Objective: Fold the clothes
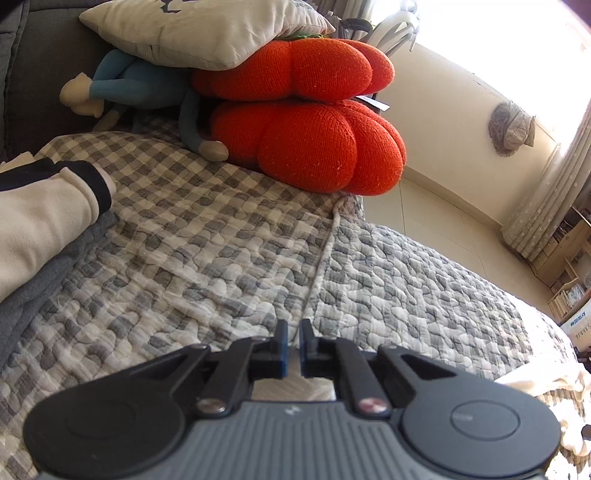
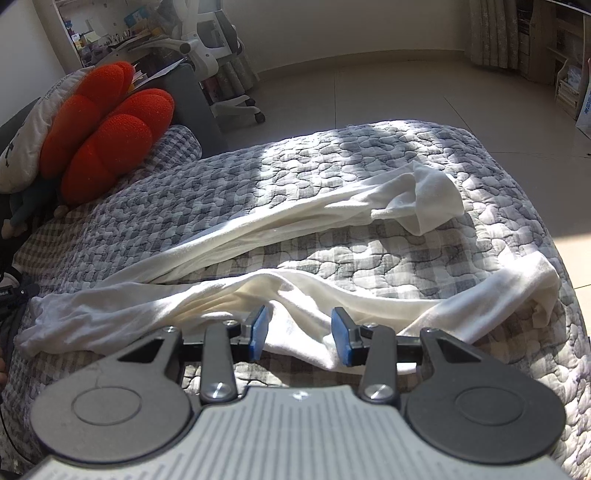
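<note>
Just ahead of our right gripper [image 2: 299, 334], whose blue pads [image 2: 258, 332] stand well apart and grasp nothing, lies the white garment [image 2: 229, 299], rumpled across the grey checked quilt [image 2: 332, 158]. Its nearest fold sits between and just beyond the two fingertips, and we cannot tell whether the pads touch the cloth or hang over it. From that bunched middle one long limb of fabric runs leftward toward the quilt's edge, another runs rightward and droops over the far side, and a third stretches away diagonally, ending in a crumpled flap [image 2: 432, 199] lying in a band of sunlight. Our left gripper [image 1: 294, 345] is drawn nearly together, only a thin slit showing between its blue pads, with nothing visibly caught in them; it points along a raised seam [image 1: 325, 254] of the quilt. In its view only a pale corner of the garment shows at the lower right edge, off to that side of the tool and not under it. To the left lies a cream sleeve with a dark cuff [image 1: 48, 218] upon a dark grey cloth [image 1: 40, 284]. Farther on, two orange pumpkin-shaped cushions [image 1: 306, 122] are stacked at the head of the quilt, a beige pillow [image 1: 207, 29] resting on top and a blue soft toy [image 1: 136, 83] tucked beside them. Beyond, in the right view, we see pale floor tiles [image 2: 388, 85] and a white office chair [image 2: 210, 44].
</note>
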### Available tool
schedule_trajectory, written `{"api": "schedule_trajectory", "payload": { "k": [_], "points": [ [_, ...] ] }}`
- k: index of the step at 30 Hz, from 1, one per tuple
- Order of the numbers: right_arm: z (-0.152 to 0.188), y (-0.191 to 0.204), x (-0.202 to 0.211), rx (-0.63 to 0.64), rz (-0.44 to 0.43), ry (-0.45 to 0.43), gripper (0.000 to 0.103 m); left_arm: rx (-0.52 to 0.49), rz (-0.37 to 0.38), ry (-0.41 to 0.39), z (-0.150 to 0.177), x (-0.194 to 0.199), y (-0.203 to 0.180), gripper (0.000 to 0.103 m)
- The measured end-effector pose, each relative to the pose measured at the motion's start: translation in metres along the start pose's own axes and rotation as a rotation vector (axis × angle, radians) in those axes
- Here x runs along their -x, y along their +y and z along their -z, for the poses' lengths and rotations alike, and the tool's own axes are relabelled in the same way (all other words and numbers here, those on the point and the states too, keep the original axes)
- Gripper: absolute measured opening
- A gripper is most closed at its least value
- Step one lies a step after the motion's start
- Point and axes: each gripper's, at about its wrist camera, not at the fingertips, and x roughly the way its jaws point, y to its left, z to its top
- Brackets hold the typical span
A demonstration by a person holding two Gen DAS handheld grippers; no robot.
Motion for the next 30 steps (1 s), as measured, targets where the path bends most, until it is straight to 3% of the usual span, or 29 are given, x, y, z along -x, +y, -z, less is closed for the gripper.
{"api": "schedule_trajectory", "payload": {
  "k": [9,12,14,16,22,26,28,30],
  "points": [
    [0.001,-0.026,0.009,-0.060,0.029,-0.015,0.042,0.047,0.117,-0.115,0.003,0.073,0.009,0.000],
    [0.002,-0.026,0.009,-0.061,0.027,-0.012,0.042,0.057,0.078,-0.075,0.003,0.061,0.010,0.002],
    [0.002,-0.023,0.009,-0.055,0.022,-0.012,0.042,0.050,0.041,-0.031,0.003,0.044,0.010,0.010],
    [0.002,-0.020,0.009,-0.052,0.015,-0.012,0.043,0.023,0.001,-0.030,0.004,0.036,0.010,0.026],
    [0.001,-0.012,0.007,-0.034,0.008,-0.011,0.046,-0.031,-0.045,-0.047,-0.001,0.013,0.001,0.047],
    [0.001,-0.012,0.006,-0.039,0.010,-0.012,0.046,-0.079,-0.080,-0.018,0.002,-0.011,-0.012,0.044],
    [0.000,-0.013,0.007,-0.045,0.013,-0.016,0.046,-0.111,-0.096,0.010,0.005,-0.020,-0.020,0.023],
    [0.000,-0.014,0.008,-0.050,0.018,-0.021,0.046,-0.134,-0.107,0.035,0.008,-0.024,-0.025,0.014]
  ]
}}
